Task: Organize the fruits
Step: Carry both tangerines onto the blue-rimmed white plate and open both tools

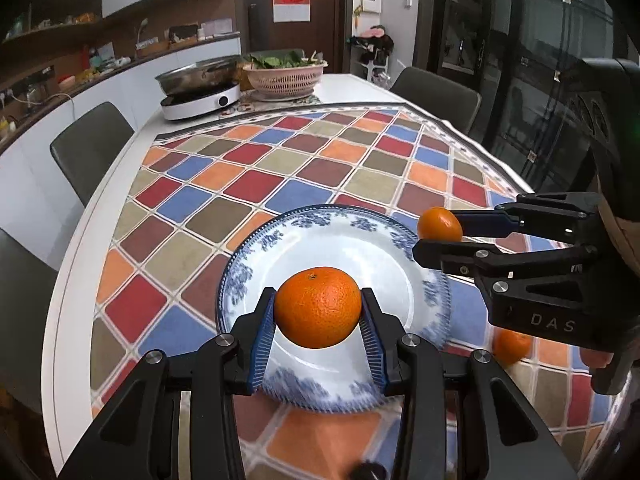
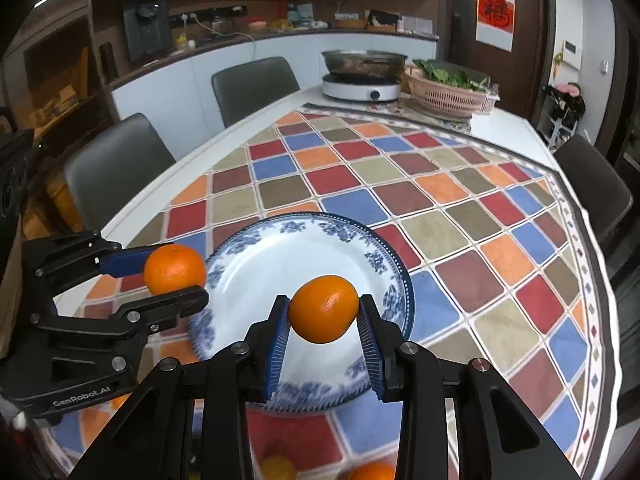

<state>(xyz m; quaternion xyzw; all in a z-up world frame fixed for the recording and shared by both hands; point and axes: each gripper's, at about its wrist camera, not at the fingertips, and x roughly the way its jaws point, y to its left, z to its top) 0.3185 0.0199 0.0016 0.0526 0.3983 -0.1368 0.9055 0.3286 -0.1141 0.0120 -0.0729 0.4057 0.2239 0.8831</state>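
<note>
Left claw (image 1: 319,307): I have it pinching a round orange mandarin (image 1: 318,306) between the blue ribbed pads, jaws spread only to fruit width, above the blue-and-white patterned porcelain plate (image 1: 256,248).
Right claw (image 2: 323,309): I have it clamped on a second round orange mandarin (image 2: 323,308), held over the plate's near side.
Loose fruit: orange pieces lie on the checked multicolour tablecloth (image 2: 460,248), near the bottom edge.
Writing: "DAS" on the right claw body, "GenRobot.AI" on the left.
</note>
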